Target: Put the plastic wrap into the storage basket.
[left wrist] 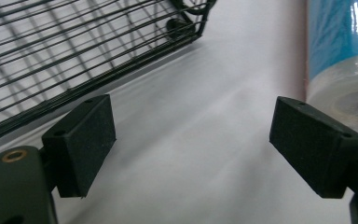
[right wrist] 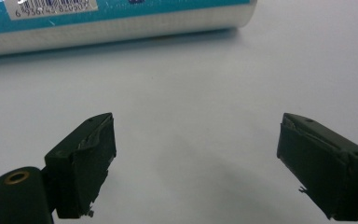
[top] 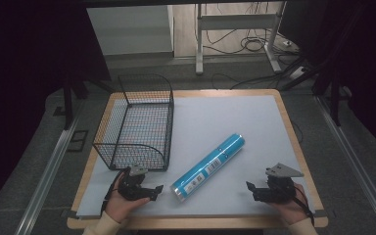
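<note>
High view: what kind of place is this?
Probably a lab data-collection station: a small table under a white mat, dark curtains around it, loose cables on the floor behind, floor rails alongside.

Blue roll (top: 208, 168) lies flat on my table's white mat, slanted — near end toward me at left, far end up and right. Glossy wrap, white barcode label on side, pale end face. Between my two tongs — touching neither.
</note>
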Available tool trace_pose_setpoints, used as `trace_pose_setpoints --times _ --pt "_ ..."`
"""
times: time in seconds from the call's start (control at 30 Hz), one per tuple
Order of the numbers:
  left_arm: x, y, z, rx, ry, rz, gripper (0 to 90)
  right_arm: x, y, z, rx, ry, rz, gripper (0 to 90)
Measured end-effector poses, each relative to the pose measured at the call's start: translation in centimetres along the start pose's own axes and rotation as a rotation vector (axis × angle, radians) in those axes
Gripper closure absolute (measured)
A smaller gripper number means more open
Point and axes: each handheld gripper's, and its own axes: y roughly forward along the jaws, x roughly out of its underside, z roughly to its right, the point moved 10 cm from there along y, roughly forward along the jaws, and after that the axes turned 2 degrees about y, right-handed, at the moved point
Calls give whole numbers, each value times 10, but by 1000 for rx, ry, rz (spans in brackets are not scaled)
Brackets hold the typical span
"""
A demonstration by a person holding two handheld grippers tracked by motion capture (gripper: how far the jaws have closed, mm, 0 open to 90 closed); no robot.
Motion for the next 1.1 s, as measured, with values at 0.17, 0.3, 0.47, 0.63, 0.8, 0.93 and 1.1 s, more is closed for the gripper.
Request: trace_pose_setpoints --times 0.17,0.3,0.47,0.63,0.8,0.93,1.1 --pt "0 -3 -3 -18 -27 4 142 0 4 2 -10 3 -4 122" --pt "-5 -4 -5 -24 -42 19 141 0 1 9 -10 15 3 122" --pt "-3 -10 -1 -13 -28 8 142 -2 4 7 3 8 4 134" --pt "-5 -19 4 -6 -26 26 148 0 1 -4 14 -18 3 137" --pt "-9 -26 4 -6 -33 42 154 2 1 -6 20 -27 -10 137" --pt "-14 -33 12 7 -11 38 152 5 0 -2 15 -15 -15 137" --pt "-26 -36 24 31 11 21 153 6 -3 1 19 -17 -17 139"
